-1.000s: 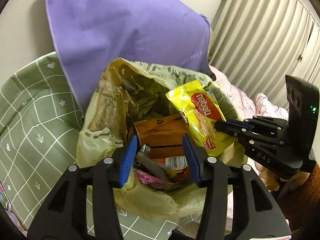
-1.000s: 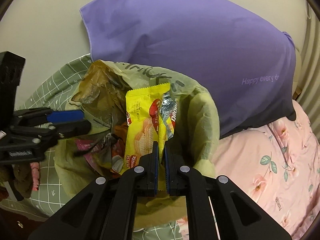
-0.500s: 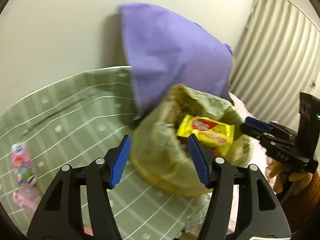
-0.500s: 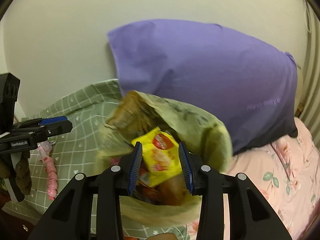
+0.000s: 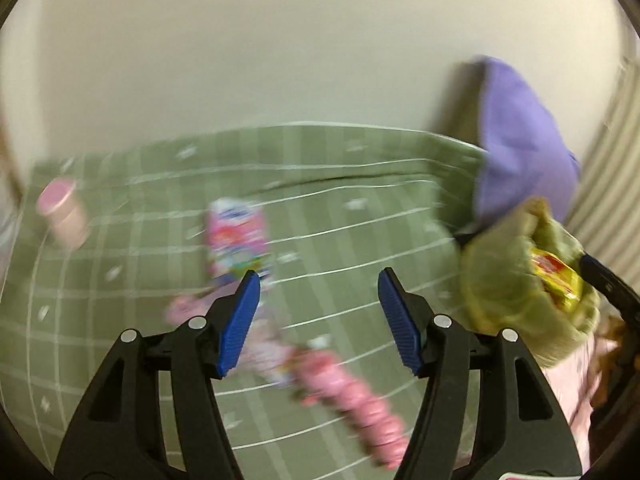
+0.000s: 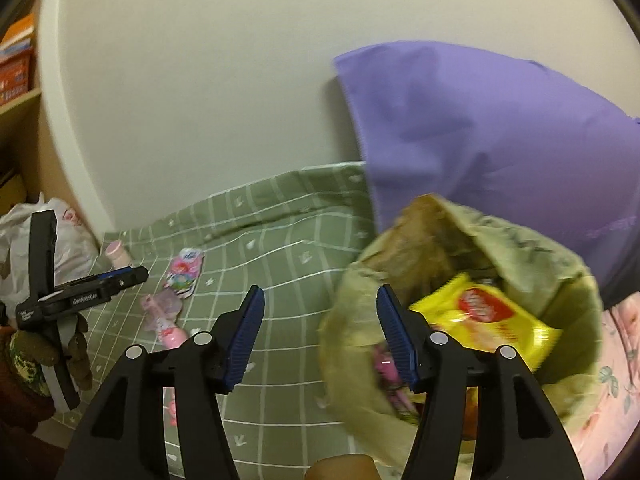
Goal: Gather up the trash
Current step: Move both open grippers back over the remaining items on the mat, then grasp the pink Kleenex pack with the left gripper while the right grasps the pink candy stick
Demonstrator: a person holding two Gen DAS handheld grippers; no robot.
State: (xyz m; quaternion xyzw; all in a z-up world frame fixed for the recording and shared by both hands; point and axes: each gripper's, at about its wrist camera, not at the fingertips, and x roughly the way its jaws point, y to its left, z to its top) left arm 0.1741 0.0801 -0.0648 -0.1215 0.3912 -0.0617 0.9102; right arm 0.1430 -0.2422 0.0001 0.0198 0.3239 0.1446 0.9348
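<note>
Closest in the right wrist view, the right gripper [image 6: 320,334] has its jaws spread wide with nothing between them; they have just been opening. Just beyond its right finger, the olive-green trash bag [image 6: 360,396] sits open on the bed, and the yellow snack wrapper [image 6: 488,320] lies loose on top of the rubbish inside it, clear of the pads.

In the left wrist view, the left gripper [image 5: 318,318] also stands with jaws apart and empty, having just been opening. It points at the green checked bedspread [image 5: 360,240]. Directly ahead of it, blurred, lie a pink string-like wrapper [image 5: 352,396] and, a little farther, a pink-and-white carton [image 5: 236,236]. Farther left stands a small pink bottle [image 5: 60,212].

The trash bag [image 5: 504,292] appears at the right edge of this view, well apart from those items. Behind the bag, a purple pillow [image 6: 500,136] leans against the pale wall [image 6: 200,80].
</note>
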